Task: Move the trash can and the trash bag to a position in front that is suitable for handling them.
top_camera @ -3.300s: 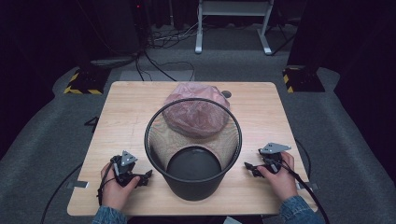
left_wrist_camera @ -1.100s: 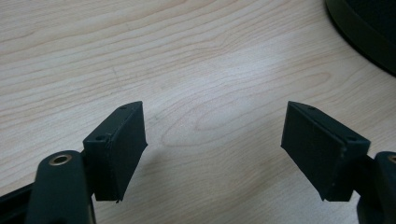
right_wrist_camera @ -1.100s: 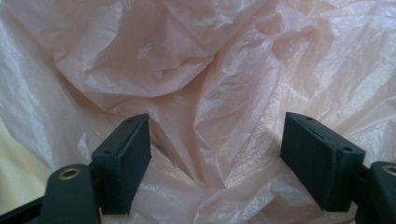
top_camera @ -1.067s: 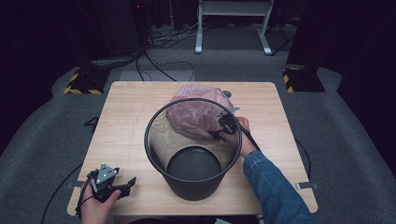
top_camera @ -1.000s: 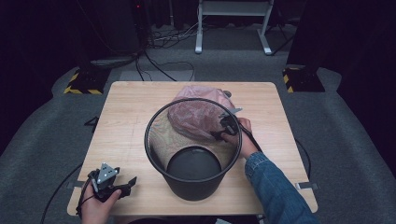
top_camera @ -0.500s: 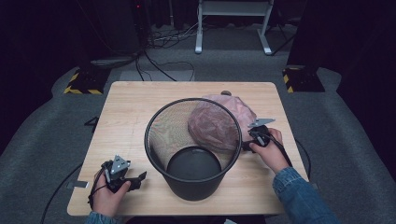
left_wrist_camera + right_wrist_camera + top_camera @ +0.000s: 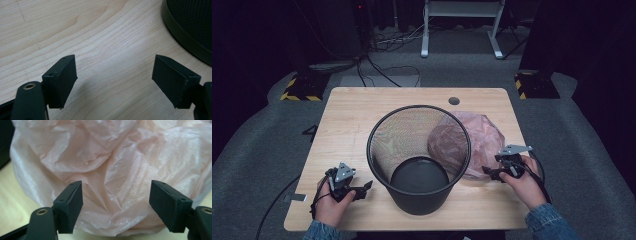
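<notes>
Pink bag [image 7: 479,142] sitting crumpled toward the worktop's [image 7: 362,107] right edge, touching the mesh bin [image 7: 418,159] near mid-worktop. Right tool [image 7: 116,206] gaping wide just in front of it, holding nothing. Left tool [image 7: 113,82] hovering wide open, also empty, near the front-left corner.

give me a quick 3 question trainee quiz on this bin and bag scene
1. True or false: the pink plastic bag lies inside the mesh wastebasket.
2. Which gripper points at the bag? A) left gripper B) right gripper
3. Fill in: both grippers' fingers are ____.

Key:
1. False; it sits on the table, behind and right of the basket.
2. B
3. open, with nothing between them
</notes>
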